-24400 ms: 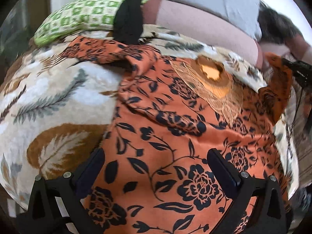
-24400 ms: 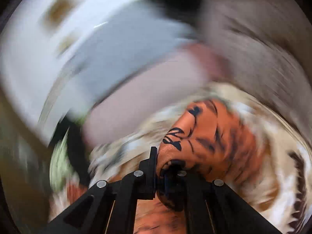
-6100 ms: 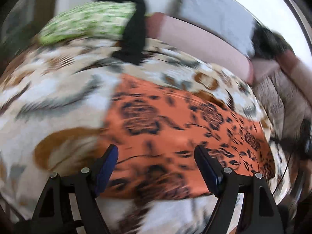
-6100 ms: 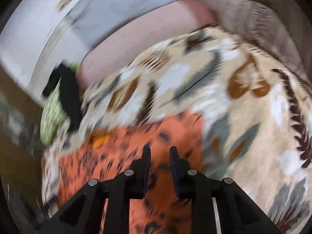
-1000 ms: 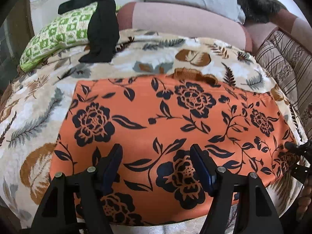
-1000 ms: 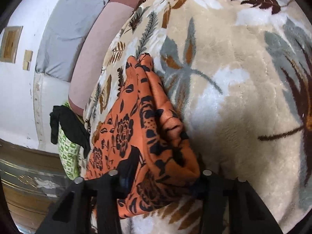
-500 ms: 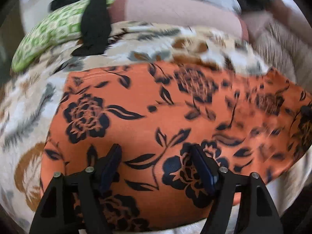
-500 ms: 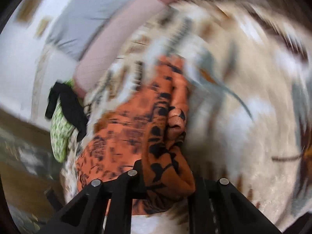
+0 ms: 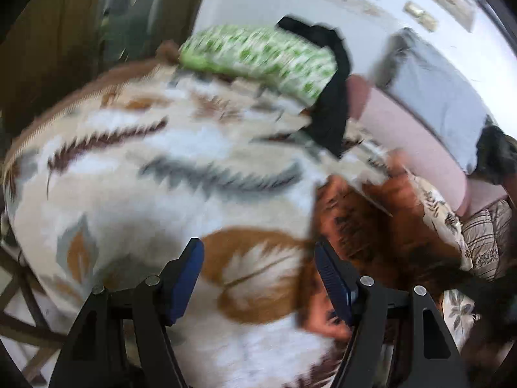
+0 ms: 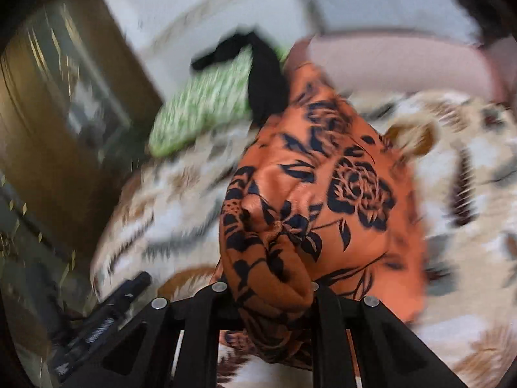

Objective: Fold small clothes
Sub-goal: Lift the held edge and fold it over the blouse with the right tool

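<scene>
Above the leaf-print blanket [image 10: 468,174], the right tool [image 10: 268,294] is clenched on the orange floral garment [image 10: 339,194]. Beside that garment, the left tool [image 9: 258,278] hangs released and empty.

No readable text, label or number shows anywhere.

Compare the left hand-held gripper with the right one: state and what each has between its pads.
The left hand-held gripper stands wide open; the right hand-held gripper is shut. The left has nothing between its pads, only the leaf-print blanket beneath; the right is clamped on a bunched edge of the orange floral garment, lifted off the blanket. Both are black two-finger frames angled down at the bed.
</scene>
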The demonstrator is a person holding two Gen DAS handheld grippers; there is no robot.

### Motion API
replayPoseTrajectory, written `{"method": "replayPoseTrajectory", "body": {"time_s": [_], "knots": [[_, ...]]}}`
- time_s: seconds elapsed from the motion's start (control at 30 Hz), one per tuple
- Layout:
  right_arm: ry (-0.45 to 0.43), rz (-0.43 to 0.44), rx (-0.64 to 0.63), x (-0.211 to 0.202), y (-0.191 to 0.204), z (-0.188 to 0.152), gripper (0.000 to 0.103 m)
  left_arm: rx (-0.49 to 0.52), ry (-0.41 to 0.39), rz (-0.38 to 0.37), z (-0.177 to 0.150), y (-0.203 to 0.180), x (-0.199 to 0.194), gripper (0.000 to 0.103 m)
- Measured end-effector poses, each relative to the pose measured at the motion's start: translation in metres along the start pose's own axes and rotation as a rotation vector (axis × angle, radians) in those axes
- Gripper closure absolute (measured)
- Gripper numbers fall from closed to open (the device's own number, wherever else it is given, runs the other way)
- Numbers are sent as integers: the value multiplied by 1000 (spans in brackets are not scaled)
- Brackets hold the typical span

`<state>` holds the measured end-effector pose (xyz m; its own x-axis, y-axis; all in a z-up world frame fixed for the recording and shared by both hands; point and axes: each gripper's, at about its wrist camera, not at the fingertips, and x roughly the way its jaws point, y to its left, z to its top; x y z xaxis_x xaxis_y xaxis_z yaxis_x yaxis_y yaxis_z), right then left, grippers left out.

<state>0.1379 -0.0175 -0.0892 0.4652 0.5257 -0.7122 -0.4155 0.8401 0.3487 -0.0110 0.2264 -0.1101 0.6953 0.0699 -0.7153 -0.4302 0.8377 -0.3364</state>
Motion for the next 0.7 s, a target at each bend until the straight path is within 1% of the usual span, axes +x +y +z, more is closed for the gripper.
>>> {"method": "replayPoseTrajectory", "body": {"time_s": [0.07, 0.1, 0.17, 0.27, 0.33, 0.37, 0.4, 0.43, 0.47, 0.5, 0.53, 0.57, 0.6, 0.63, 0.67, 0.7], "knots": [[150, -12, 32, 54, -4, -17, 88, -24, 46, -1, -5, 10, 8, 31], [164, -12, 45, 60, -5, -22, 87, -26, 53, -11, -7, 13, 8, 31], [139, 0, 58, 50, -2, -19, 87, -24, 37, -25, -7, 12, 7, 31], [81, 5, 12, 17, 8, -5, 88, -9, 30, -46, -8, 6, 7, 31], [53, 13, 12, 4, 12, -1, 87, 5, 30, -56, -8, 3, 9, 31], [47, 23, 14, 1, 14, -5, 87, 12, 29, -58, -8, 2, 9, 31], [60, 27, -1, 7, 19, -11, 86, 14, 31, -56, -9, 2, 10, 31], [80, 32, -17, 19, 28, -10, 84, 12, 36, -57, -9, 2, 11, 31], [118, 42, -33, 35, 30, -19, 75, 9, 41, -60, -10, 2, 10, 31], [187, 56, -43, 56, 29, -28, 51, 10, 43, -61, -11, 2, 9, 31], [195, 72, -48, 62, 28, -31, 44, 18, 43, -66, -11, 1, 7, 31], [152, 84, -54, 56, 29, -33, 42, 26, 44, -79, -12, 0, 5, 31], [131, 122, -38, 46, 30, -31, 35, 31, 45, -98, -13, -1, 2, 31], [131, 159, -18, 38, 28, -29, 32, 30, 51, -118, -14, -4, 1, 31], [129, 165, -11, 31, 25, -28, 32, 30, 66, -146, -14, -7, 0, 31], [104, 160, -6, 18, 18, -27, 32, 30, 80, -185, -15, -12, -2, 31]]}}
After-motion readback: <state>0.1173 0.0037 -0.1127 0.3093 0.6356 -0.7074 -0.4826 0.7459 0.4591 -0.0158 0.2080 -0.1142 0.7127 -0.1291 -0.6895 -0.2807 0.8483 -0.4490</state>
